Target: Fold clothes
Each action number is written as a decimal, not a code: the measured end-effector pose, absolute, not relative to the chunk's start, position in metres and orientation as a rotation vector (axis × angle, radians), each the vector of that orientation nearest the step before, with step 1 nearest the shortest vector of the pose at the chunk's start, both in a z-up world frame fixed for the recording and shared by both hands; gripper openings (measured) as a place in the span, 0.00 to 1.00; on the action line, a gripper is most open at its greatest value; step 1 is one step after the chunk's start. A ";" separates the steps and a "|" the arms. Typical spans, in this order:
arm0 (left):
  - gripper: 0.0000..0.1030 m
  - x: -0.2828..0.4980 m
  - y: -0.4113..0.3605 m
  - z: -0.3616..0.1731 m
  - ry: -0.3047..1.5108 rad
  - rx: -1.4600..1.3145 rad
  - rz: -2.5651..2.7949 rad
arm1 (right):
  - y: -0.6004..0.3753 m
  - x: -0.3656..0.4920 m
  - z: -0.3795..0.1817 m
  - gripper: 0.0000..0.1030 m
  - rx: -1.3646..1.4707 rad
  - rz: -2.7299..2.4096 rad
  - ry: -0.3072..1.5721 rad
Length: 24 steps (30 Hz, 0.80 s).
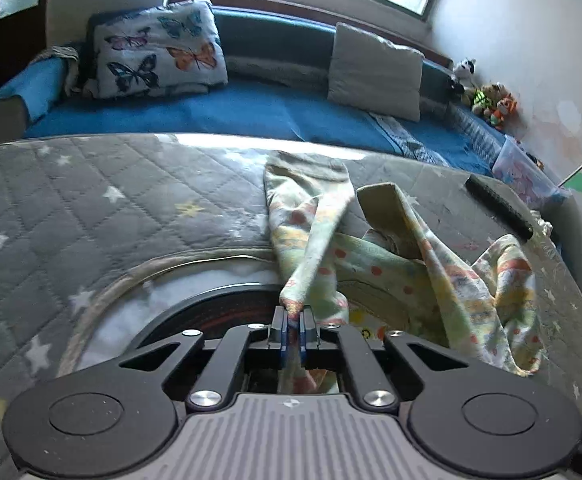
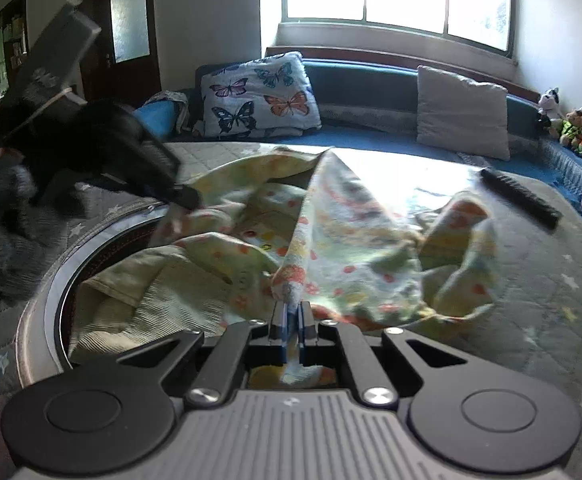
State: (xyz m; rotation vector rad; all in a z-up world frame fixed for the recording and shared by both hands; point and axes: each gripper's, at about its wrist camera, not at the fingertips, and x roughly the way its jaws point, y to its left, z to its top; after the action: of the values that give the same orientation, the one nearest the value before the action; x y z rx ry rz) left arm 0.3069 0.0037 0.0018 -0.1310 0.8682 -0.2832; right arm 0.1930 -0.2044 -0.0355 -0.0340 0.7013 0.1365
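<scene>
A pale yellow-green child's garment [image 1: 391,264] with orange spots lies rumpled, half over a round basket [image 1: 103,292] on a grey quilted star cover [image 1: 71,200]. My left gripper [image 1: 291,320] is shut on a bunched edge of it, and the cloth rises taut from the jaws. In the right wrist view the garment [image 2: 371,256] spreads across the basket [image 2: 39,304]. My right gripper [image 2: 291,312] is shut on another fold near its front. The left gripper [image 2: 187,200] shows there too, held by a grey-sleeved hand, pinching the garment's left edge.
A dark bar-shaped object [image 1: 499,208] lies on the cover at the far right. Behind it stands a blue sofa [image 1: 251,112] with a butterfly pillow [image 1: 159,48], a grey cushion [image 1: 375,72] and plush toys [image 1: 491,100]. A plastic box [image 1: 527,176] sits at the right.
</scene>
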 end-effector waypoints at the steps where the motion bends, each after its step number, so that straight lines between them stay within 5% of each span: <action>1: 0.06 0.299 0.008 0.005 0.861 -0.131 -0.268 | -0.209 0.190 -0.033 0.04 -0.034 0.135 0.696; 24: 0.05 0.022 0.071 -0.008 0.852 -0.098 -0.162 | -0.211 0.028 -0.002 0.10 -0.175 0.396 0.782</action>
State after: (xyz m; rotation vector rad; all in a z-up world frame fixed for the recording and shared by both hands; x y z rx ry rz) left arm 0.0217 0.0711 -0.0076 -0.0984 0.8515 -0.1624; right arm 0.0281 -0.2110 -0.0022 -0.1755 0.7822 0.3961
